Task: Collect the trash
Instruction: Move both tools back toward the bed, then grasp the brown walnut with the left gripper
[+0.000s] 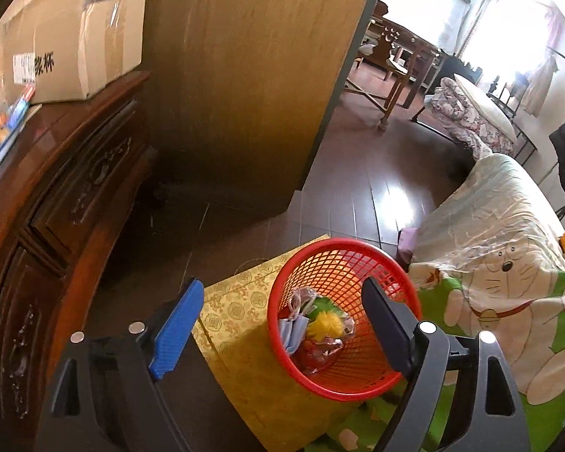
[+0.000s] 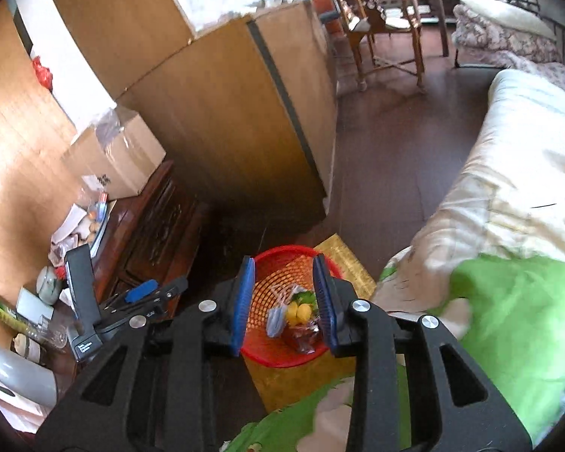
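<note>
A red mesh basket (image 1: 342, 260) stands on a yellow patterned cushion (image 1: 233, 324) beside the bed. Inside lies trash (image 1: 316, 335): a blue face mask, a yellow fluffy piece and a red wrapper. My left gripper (image 1: 282, 282) is open wide above the basket's near left side, with nothing between its blue pad (image 1: 177, 331) and its dark finger. In the right wrist view my right gripper (image 2: 283, 260) hovers over the basket (image 2: 282, 359) with its blue pads apart and nothing held; the trash (image 2: 297, 314) shows through the gap. My left gripper (image 2: 115, 269) appears there at the left.
A carved wooden dresser (image 1: 56, 207) runs along the left, bearing a cardboard box (image 1: 75, 49) and cluttered cups and papers (image 2: 37, 301). A tall wooden cabinet (image 1: 252, 94) stands behind. A bed with a green cartoon blanket (image 1: 508, 282) fills the right. Dark floor (image 1: 358, 173) lies beyond.
</note>
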The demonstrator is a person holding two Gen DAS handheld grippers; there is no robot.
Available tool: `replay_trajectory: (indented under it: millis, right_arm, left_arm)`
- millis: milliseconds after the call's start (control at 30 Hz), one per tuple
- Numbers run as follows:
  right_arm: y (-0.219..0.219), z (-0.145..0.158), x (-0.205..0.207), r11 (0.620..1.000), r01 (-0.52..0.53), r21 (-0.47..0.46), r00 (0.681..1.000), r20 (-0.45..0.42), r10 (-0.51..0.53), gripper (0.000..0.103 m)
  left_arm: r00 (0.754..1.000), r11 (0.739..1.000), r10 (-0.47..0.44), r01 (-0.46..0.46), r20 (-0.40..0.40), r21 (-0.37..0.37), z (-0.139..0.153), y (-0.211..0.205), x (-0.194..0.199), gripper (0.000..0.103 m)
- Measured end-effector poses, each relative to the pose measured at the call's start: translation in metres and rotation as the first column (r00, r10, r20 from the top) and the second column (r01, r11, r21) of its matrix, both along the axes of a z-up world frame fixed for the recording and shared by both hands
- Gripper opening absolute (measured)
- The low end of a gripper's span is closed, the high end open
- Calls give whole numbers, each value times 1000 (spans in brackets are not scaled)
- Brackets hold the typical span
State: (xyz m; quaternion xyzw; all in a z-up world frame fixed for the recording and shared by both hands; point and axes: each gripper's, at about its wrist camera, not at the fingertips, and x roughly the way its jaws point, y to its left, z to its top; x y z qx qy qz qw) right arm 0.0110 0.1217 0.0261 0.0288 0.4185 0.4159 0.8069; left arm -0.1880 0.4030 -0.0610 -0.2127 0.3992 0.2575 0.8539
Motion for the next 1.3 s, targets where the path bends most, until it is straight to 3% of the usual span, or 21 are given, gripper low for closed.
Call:
replay_trajectory:
  millis: [400,533,733,933,967,1067,1233,1300]
  right_arm:
    - [-109,34,4,973,182,142,981,47,-190,39]
    - [-160,42,3,945,268,189,956,66,-285,48]
    - [-246,35,13,865,446,230,883,45,-467,54]
    - [-331,14,46,733,643,222,753,-12,-658,59]
    - [-345,10,55,703,681,204,720,-17,-694,59]
    - [-370,1,73,655,737,167,667,-16,-745,60]
    - [-396,-20,89,598,787,150,607,-20,-794,64]
    - [-403,-31,94,593,793,140,606,-86,-790,65]
  left_arm:
    - [988,984,-143,136,57,113,67,-69,20,86]
    - [972,965,-221,208,74,159,89,-108,35,89]
    - [922,915,-378,357,86,190,114,-181,78,93]
    - [851,849,-519,502,77,166,120,-263,151,97]
    - [838,836,-540,525,73,157,119,-279,166,97]
    - [799,799,-598,590,53,118,113,-320,211,97]
    - [754,754,-657,656,8,25,88,-375,281,97]
    - [745,744,-667,667,-29,25,72,-392,304,97]
